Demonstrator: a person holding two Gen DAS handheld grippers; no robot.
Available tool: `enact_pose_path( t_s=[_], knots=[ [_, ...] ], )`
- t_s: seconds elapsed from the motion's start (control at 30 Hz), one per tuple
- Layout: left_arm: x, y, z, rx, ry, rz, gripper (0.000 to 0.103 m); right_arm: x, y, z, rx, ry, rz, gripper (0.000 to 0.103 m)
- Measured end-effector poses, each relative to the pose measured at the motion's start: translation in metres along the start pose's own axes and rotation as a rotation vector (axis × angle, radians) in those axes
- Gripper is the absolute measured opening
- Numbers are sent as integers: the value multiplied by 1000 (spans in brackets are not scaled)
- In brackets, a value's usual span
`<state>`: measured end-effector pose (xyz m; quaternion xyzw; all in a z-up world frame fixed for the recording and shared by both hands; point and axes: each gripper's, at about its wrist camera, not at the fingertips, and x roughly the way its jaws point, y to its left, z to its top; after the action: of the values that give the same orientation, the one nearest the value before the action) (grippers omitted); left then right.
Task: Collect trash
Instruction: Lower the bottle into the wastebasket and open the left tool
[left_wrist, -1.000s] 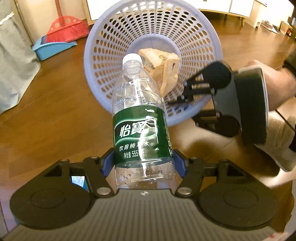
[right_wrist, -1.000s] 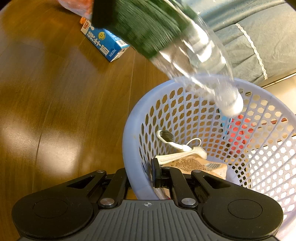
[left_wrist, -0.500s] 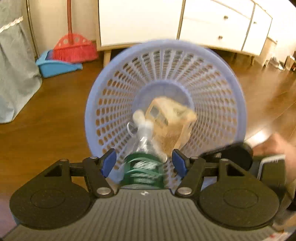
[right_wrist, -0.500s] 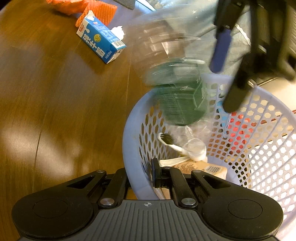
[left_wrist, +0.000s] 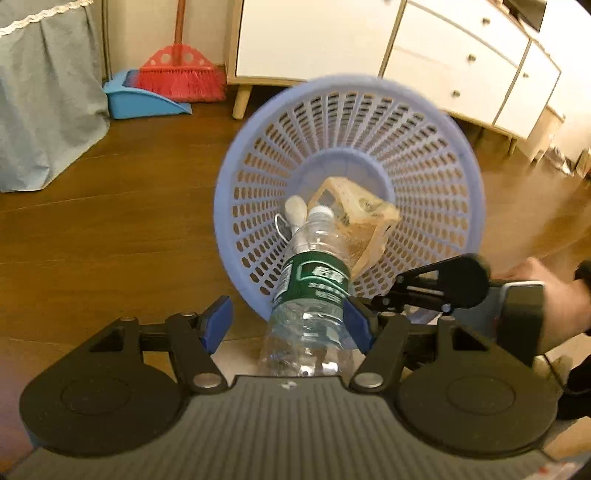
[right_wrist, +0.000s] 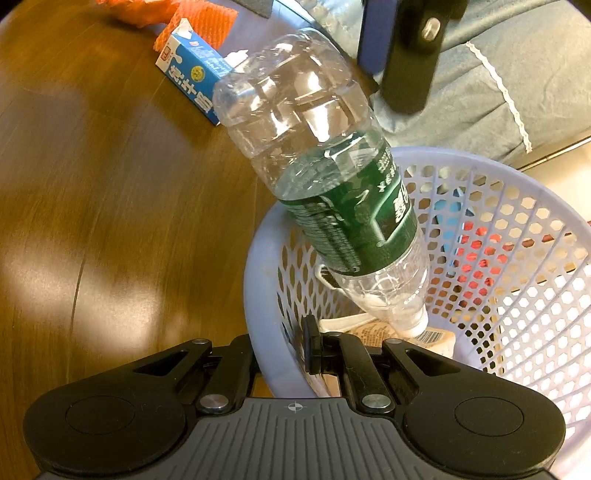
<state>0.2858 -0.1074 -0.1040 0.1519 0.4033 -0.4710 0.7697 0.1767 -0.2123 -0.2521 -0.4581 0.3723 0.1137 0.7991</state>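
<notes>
Left wrist view looks into the mouth of a lilac basket (left_wrist: 424, 173) filling the centre of the frame, tipped toward the camera. A clear bottle (left_wrist: 314, 295) with a green label lies neck-first into the basket, its white cap near the basket's bottom and its base low in the centre of the frame, between the blue pads (left_wrist: 218, 325) of the left gripper (left_wrist: 286, 325). That gripper's jaws stand wide apart; the left pad is clear of the bottle, and whether the right pad touches it cannot be told. A tan carton (left_wrist: 358, 218) lies in the basket just right of the bottle's neck, and a white toothbrush (left_wrist: 295, 214) lies just left of it. At right centre the right gripper (left_wrist: 428, 291) reaches to the basket's lower rim, a hand (left_wrist: 546, 284) behind it. In the upper left a red broom (left_wrist: 181, 74) stands in a blue dustpan (left_wrist: 140, 99) beside a grey cloth (left_wrist: 44, 110); a white cabinet (left_wrist: 443, 48) runs across the top.

Right wrist view has the bottle (right_wrist: 321, 158) slanting from upper centre down to the right, base up, cap down inside the basket (right_wrist: 517, 229), its label resting on the near rim. The right gripper (right_wrist: 284, 354) at the lower centre has its jaws closed on the basket's near rim, one finger outside and one inside. The carton (right_wrist: 436, 338) lies under the bottle's cap. A blue carton (right_wrist: 192, 81) and orange mesh (right_wrist: 199, 18) lie on the wooden floor (right_wrist: 92, 184) in the upper left. The left gripper (right_wrist: 391, 48) shows at the top, blurred.
</notes>
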Motion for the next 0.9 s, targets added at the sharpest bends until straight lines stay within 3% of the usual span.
enact_pose_path(
  t_s=[0.17, 0.27, 0.37, 0.57, 0.9],
  knots=[
    [-29, 1, -23, 44, 30, 10, 58, 1, -3, 0, 8, -2, 1, 4],
    [-30, -2, -44, 93, 104, 21, 41, 2, -2, 0, 7, -3, 0, 4],
    [-21, -4, -55, 99, 137, 5, 33, 2, -4, 0, 5, -2, 0, 4],
    [3, -25, -42, 137, 109, -66, 32, 0, -2, -2, 2, -2, 0, 4],
    [46, -19, -12, 60, 37, 12, 31, 3, -9, -4, 10, -4, 0, 4]
  ],
)
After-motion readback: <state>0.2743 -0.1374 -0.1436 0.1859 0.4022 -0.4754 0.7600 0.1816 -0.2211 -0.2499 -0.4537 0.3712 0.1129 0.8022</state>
